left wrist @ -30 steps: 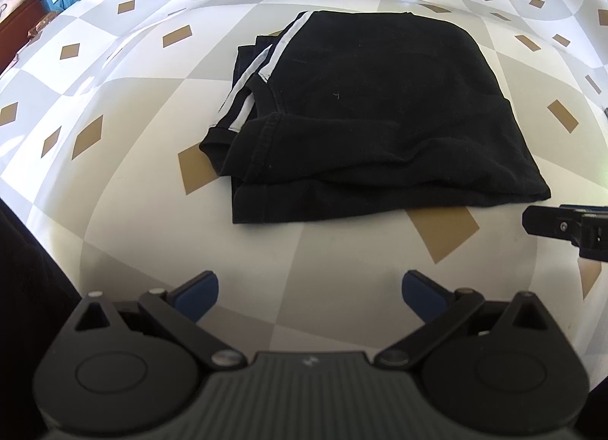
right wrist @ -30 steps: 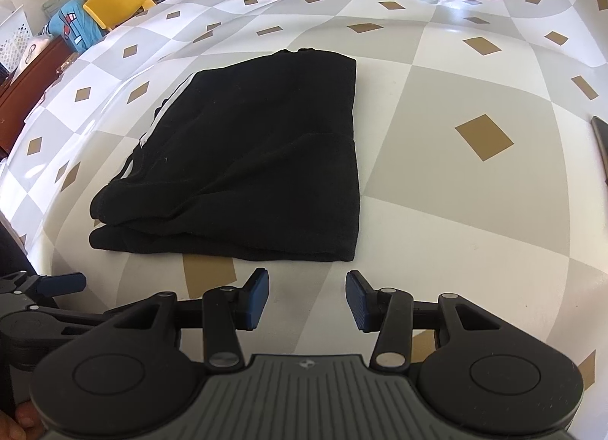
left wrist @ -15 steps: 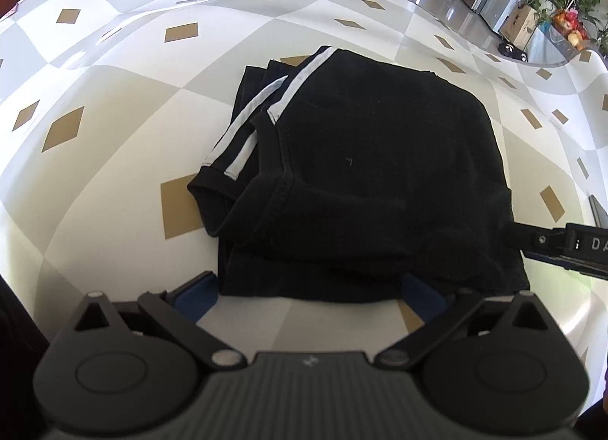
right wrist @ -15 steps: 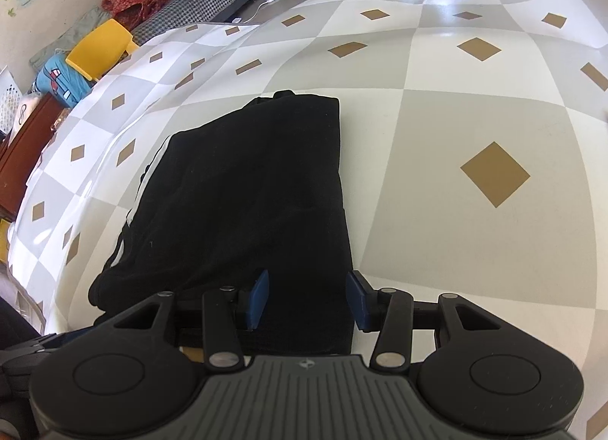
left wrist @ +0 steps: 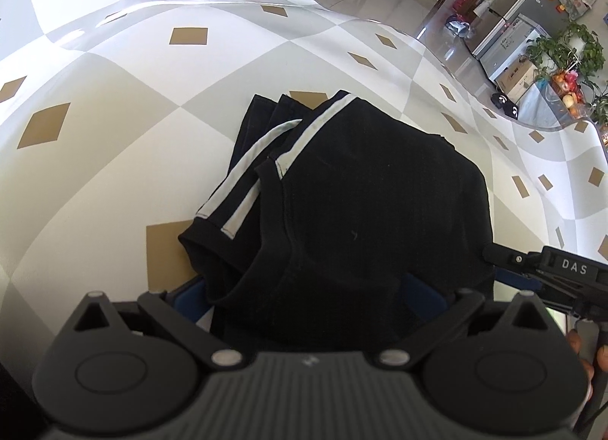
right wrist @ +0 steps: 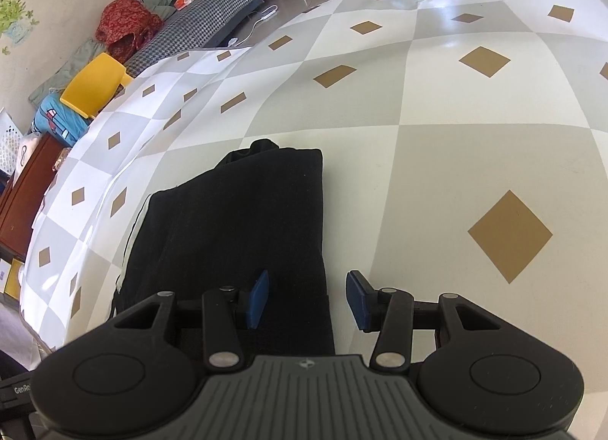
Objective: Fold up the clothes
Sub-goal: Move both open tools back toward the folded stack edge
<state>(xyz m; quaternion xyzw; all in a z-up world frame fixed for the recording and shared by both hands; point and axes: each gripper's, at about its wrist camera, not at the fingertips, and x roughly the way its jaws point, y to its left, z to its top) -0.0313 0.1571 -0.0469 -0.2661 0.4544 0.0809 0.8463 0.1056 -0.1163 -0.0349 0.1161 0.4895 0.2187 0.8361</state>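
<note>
Black garment (left wrist: 364,212), with white stripes (left wrist: 243,192) along its left edge, is seen lying already folded into a compact, roughly rectangular stack on the checked table cover (left wrist: 114,105), near to the person. In the right wrist view the same stack (right wrist: 235,234) is shown with its right edge straight and its far end narrow.

Both tongs are placed at the near edge of the stack. The left gripper (left wrist: 307,291) is spread wide, and the near hem of the cloth is found between its two blue pads (the pads are partly hidden by the fabric, and no pressing on it can be seen). The right gripper (right wrist: 307,299) is about half open; its left pad is over the cloth and its right pad is over the bare cover, so the right corner of the stack is straddled but nothing is held.

The step in hand is judged to be the approach for one more fold, or for lifting the finished stack; which of the two cannot be told. For the next move, both pairs of jaws must probably be lowered until all layers of the near edge are caught, then closed together. If only the top layer is taken, the stack may be opened again.
</note>
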